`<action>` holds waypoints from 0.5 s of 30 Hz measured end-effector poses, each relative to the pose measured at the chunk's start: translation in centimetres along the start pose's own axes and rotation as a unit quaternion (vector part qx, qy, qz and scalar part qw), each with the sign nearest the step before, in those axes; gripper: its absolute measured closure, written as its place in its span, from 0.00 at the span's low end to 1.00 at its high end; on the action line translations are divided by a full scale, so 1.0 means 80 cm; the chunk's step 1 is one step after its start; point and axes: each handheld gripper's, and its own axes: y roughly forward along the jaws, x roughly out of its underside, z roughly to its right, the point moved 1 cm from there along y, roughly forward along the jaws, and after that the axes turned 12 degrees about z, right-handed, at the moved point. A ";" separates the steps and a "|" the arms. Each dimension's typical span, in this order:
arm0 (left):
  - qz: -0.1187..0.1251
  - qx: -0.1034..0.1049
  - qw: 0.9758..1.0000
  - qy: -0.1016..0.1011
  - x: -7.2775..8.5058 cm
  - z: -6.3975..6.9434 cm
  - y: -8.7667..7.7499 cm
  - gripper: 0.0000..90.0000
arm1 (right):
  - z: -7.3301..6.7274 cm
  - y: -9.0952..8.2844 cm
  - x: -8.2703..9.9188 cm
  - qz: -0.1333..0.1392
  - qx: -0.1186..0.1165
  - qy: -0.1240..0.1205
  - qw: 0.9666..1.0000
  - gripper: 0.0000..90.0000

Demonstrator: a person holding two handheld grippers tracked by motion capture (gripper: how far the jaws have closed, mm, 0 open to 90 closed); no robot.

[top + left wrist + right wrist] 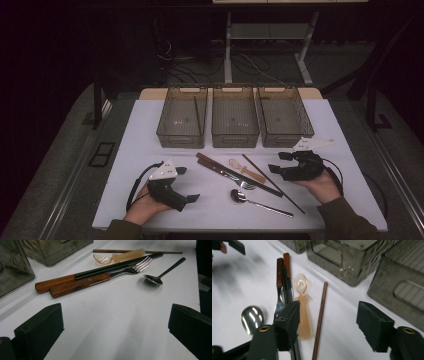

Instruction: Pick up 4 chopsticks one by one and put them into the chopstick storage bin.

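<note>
right tool (328,325) | jaws apart, unloaded | brown chopstick (320,320) between them on table

In the right gripper view, the lower end of the thin brown wooden chopstick (320,317) is cut off by the bottom edge, and the black-bladed knife with a wooden handle (287,277) beside it is partly hidden behind the right tool (332,325). The shiny steel spoon (252,318) left of the chopstick is blurred, its handle hidden.

Three smoky bins (235,122) sit side by side (handles facing forward); beyond the table (150,125), cables (250,62).
</note>
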 end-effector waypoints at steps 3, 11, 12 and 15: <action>-0.002 0.000 1.000 0.002 0.000 0.000 0.000 0.00 | 0.000 -0.009 0.009 -0.009 0.004 -0.003 1.000 0.47; -0.006 0.000 1.000 0.010 0.000 0.003 -0.001 0.00 | 0.001 -0.025 0.026 -0.024 0.016 -0.008 1.000 0.61; -0.005 0.000 1.000 0.010 0.000 0.004 -0.001 0.00 | -0.001 -0.024 0.026 -0.026 0.015 -0.011 0.999 0.63; -0.006 -0.001 1.000 0.008 0.000 0.003 0.000 0.00 | -0.005 -0.017 0.026 -0.031 0.001 -0.004 1.000 0.70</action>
